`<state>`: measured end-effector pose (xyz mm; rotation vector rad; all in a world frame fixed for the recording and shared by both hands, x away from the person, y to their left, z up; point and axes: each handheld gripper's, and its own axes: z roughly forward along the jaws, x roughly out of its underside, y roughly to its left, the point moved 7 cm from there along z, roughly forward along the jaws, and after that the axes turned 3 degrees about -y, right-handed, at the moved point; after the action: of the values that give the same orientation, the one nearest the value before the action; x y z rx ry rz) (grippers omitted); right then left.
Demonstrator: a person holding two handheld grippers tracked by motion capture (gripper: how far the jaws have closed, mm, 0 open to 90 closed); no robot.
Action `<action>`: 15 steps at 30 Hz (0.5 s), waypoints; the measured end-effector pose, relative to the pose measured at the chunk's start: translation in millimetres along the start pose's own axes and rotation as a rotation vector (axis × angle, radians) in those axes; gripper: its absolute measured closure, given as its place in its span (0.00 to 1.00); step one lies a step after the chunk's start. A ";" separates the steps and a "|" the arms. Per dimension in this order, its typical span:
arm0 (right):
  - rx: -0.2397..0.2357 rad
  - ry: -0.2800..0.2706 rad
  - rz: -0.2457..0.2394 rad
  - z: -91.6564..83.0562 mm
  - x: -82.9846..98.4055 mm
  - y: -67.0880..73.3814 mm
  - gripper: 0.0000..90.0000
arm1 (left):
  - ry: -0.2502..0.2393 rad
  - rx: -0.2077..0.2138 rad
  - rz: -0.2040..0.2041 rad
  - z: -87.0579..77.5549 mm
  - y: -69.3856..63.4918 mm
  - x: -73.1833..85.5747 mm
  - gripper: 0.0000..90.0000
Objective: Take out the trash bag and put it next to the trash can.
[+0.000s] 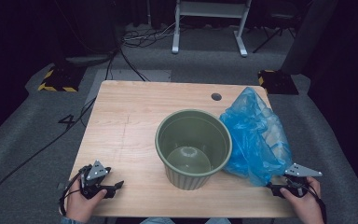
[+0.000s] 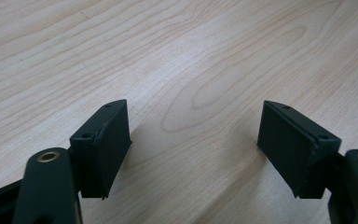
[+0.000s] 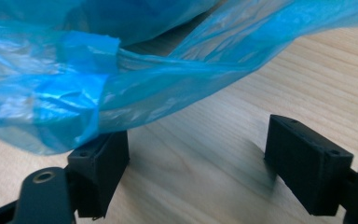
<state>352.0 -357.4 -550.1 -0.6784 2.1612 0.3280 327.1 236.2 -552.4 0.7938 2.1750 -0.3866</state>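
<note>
Lying crumpled at right of centre in the high view, the blue plastic bag [image 1: 256,137] leans against the green bin [image 1: 193,147], probably its liner. The right gripper [image 1: 274,188], lower right, sits low at the bag's near edge with jaws spread, film draping over one, likely lining up a pinch. The left gripper [image 1: 116,185], lower left, rests spread over bare table [image 1: 126,116], seemingly waiting.
</note>
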 end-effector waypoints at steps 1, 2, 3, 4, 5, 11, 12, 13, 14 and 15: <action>-0.002 0.000 0.001 1.0 -0.9 0.9 0.24 | -0.006 -0.006 0.001 0.4 1.2 0.2 0.26; -0.002 0.001 -0.001 2.4 -1.8 1.6 0.23 | -0.006 -0.006 0.001 0.4 1.5 0.1 0.26; -0.001 0.001 0.000 2.9 -2.2 1.8 0.23 | -0.005 -0.008 0.000 0.4 1.8 0.1 0.26; -0.001 0.000 0.003 3.4 -2.5 2.1 0.22 | -0.005 -0.010 -0.002 0.6 1.8 0.2 0.26; -0.002 0.002 0.004 3.7 -2.6 2.0 0.22 | -0.005 -0.010 -0.001 0.7 2.0 0.1 0.26; 0.014 0.008 0.001 5.3 -3.1 2.4 0.17 | -0.003 -0.014 0.000 0.9 2.4 0.2 0.24; 0.017 0.014 0.008 5.8 -3.0 2.0 0.16 | -0.003 -0.014 0.000 0.9 2.4 0.2 0.24; 0.016 0.013 0.010 5.8 -3.0 2.3 0.16 | -0.003 -0.014 0.000 1.0 2.4 0.2 0.24; 0.016 0.014 0.010 5.8 -3.0 2.3 0.16 | -0.003 -0.015 0.000 1.0 2.4 0.2 0.24; 0.016 0.013 0.010 5.8 -3.1 2.3 0.16 | -0.002 -0.013 0.002 1.1 2.3 0.2 0.24</action>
<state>356.0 -351.8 -551.3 -0.6626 2.1783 0.3120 329.1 237.5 -553.4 0.7879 2.1724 -0.3716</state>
